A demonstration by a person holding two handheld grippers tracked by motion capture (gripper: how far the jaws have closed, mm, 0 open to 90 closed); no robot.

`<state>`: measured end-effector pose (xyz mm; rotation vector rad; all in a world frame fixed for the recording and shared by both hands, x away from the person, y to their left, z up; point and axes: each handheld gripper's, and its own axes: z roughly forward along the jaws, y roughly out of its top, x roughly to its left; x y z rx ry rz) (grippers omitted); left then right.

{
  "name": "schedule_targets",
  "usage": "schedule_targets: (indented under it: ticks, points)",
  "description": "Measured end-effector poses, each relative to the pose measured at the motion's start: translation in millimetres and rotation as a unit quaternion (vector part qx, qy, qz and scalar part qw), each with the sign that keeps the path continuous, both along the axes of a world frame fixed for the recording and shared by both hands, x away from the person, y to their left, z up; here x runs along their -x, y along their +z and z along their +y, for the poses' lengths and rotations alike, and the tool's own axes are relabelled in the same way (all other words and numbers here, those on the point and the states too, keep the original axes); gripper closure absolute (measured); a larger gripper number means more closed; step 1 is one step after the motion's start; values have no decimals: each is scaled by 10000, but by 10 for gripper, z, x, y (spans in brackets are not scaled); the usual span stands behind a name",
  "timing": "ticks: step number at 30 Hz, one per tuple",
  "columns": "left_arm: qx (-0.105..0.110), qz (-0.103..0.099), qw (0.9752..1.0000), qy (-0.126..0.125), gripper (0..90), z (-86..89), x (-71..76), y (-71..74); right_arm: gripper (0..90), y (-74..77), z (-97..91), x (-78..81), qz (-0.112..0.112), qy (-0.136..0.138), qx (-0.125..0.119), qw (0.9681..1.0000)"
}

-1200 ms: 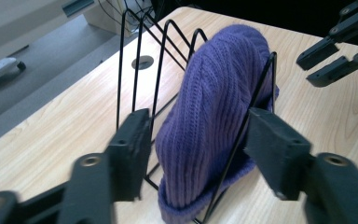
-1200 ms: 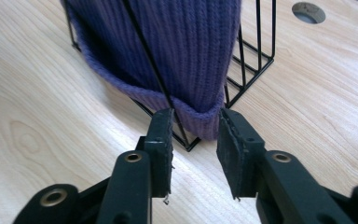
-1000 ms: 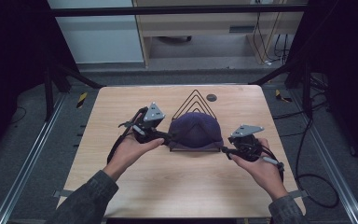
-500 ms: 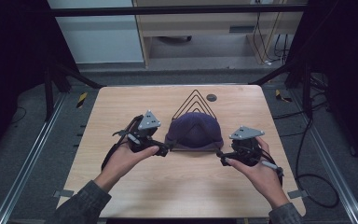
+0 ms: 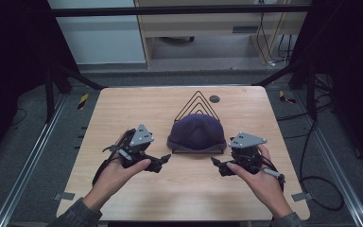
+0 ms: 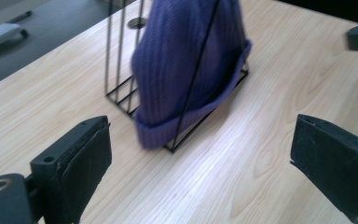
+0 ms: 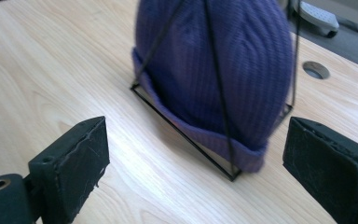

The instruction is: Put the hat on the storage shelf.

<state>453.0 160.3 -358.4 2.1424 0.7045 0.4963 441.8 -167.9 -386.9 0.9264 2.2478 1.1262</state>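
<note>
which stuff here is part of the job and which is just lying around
In the job: beanie tucked in the wire rack; left gripper and right gripper, both open, one at each side of it.

Lying about: table hole; yellow-black tape bits on the floor.

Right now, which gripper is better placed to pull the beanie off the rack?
Near even; slight edge to the right gripper. Its open fingers already frame the beanie brim; the left gripper sits off the rack corner.
</note>
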Motion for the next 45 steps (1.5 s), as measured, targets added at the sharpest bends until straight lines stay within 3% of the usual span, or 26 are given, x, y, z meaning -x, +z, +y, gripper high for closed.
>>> schedule_targets:
  ticks: [7,10,15,25,30,36,45]
  points:
    - [82,126,9998,132,40,304,93,-142,105,25,252,110,-83,231,24,9997]
    - [13,185,9997,187,40,424,115,-238,110,26,385,144,-90,372,53,9993]
    - [-14,224,9986,469,40,647,139,-357,115,-42,591,176,-27,573,157,9982]
    - [-78,379,9954,873,51,1023,157,-658,135,-295,864,111,265,795,277,9961]
    - [-92,457,9944,952,61,1155,175,-792,146,-452,950,55,415,811,204,9956]
    - [-100,400,9946,949,68,1301,211,-911,157,-628,1059,22,578,828,154,9948]
    - [-135,580,9917,1141,54,1439,185,-1090,122,-808,1265,-95,969,882,135,9913]
